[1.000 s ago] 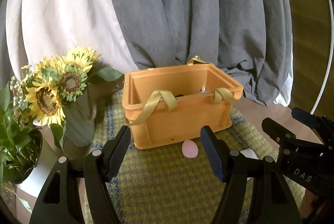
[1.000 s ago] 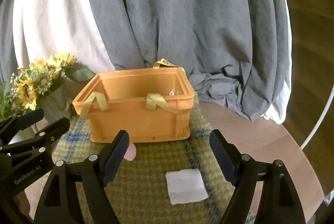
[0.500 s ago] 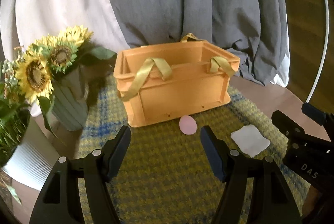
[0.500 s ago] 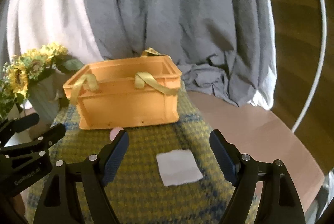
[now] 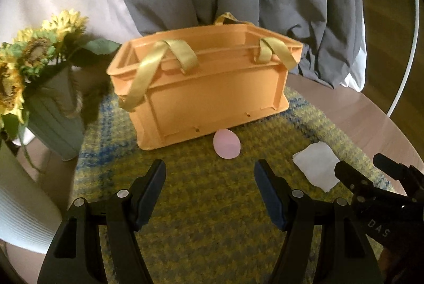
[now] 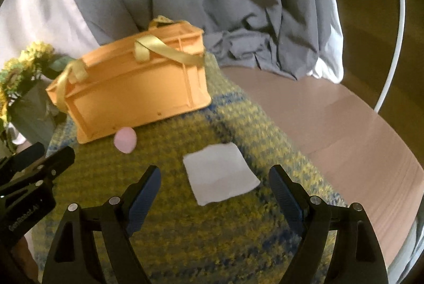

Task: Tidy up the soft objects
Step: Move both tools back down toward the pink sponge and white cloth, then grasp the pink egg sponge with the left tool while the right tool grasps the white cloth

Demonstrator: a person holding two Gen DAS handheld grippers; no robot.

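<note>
1. Left wrist view: low over the mat [image 5: 201,239], tilted down, facing the orange crate [image 5: 209,88] close ahead.
2. Right wrist view: alongside, facing likewise, nearest the white cloth [image 6: 220,172].
3. Shared by both views: crate, pink egg [image 5: 227,147], cloth, mat.

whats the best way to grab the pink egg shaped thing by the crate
Grip the pink egg across its narrow middle, coming from above and from the front. It lies on the woven mat right against the orange crate, so the far side is blocked. The left gripper, jaws open and empty, already faces it; it looks soft, so probably close gently.
</note>
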